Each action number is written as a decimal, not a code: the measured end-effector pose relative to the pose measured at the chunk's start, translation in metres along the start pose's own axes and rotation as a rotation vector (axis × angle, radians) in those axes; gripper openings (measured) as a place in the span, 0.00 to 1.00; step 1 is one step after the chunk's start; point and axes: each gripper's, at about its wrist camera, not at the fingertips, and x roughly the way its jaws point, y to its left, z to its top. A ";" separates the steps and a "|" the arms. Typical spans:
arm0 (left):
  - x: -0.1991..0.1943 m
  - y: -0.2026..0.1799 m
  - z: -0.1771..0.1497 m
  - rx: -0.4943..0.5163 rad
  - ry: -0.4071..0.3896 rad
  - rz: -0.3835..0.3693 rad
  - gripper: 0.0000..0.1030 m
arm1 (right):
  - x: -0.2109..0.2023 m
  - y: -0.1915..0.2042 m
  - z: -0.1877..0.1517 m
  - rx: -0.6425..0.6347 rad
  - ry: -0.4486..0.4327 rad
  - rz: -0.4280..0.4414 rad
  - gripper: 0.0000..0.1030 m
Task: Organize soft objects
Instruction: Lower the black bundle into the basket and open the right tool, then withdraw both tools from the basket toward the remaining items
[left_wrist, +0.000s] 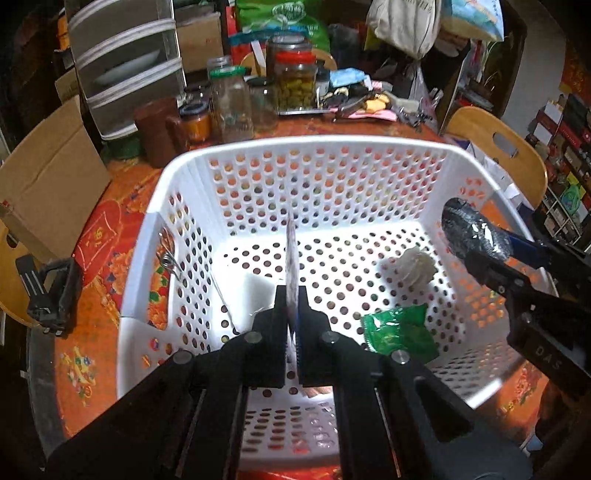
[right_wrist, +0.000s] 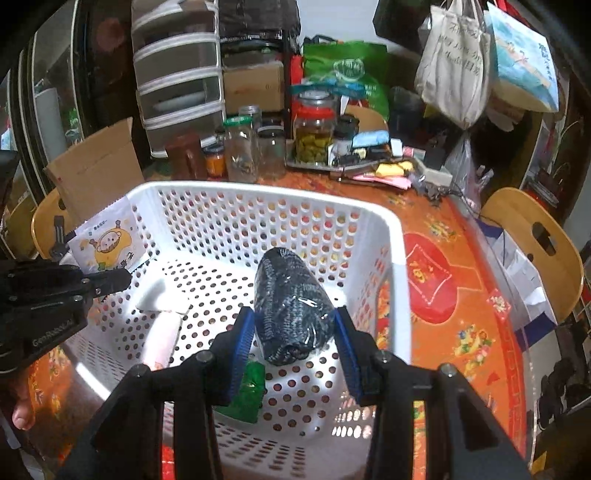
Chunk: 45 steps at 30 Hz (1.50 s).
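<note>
Both grippers hang over the white basket (left_wrist: 306, 147), pointing steeply down into it, so the coming move is most likely a straight drop: each held thing already sits above the basket floor, w/ nothing between. Left gripper (left_wrist: 292, 310) is pinched fully narrow on a thin flat packet (left_wrist: 291, 258), seen edge-on from its own cam; the right cam shows its face (right_wrist: 107, 240), white w/ a yellow cartoon print, held just inside the basket's left wall. Packet's long axis runs forward along the fingers. Right gripper (right_wrist: 295, 332) stands about half wide, blue ribbed pads pressing both sides of a dark bundle (right_wrist: 291, 295), prob. rolled knit fabric in shiny clear wrap, oval, long axis along the fingers & tilted down toward the floor near the right wall. Right side is nearer the floor's open middle; left is nearer the left wall. Already in the basket: a crinkly green foil packet (left_wrist: 399, 332), a white ruffled soft thing (left_wrist: 417, 264), plus a pale pink roll (right_wrist: 162, 339) w/ a white pad beside it. Basket is rigid plastic, perforated w/ round holes all over, rounded rim, on an orange-red patterned tablecloth (right_wrist: 443, 236). Glass jars (left_wrist: 236, 107) stand well behind, clear of the work.
</note>
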 end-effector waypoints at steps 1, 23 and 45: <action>0.004 0.001 -0.001 -0.002 0.006 -0.002 0.03 | 0.003 0.001 -0.001 -0.003 0.004 -0.001 0.42; -0.021 0.000 -0.007 0.010 -0.106 -0.019 0.76 | -0.007 0.004 -0.002 0.019 -0.032 0.009 0.72; -0.144 0.009 -0.099 -0.026 -0.278 -0.002 0.95 | -0.092 0.005 -0.048 0.038 -0.224 -0.023 1.00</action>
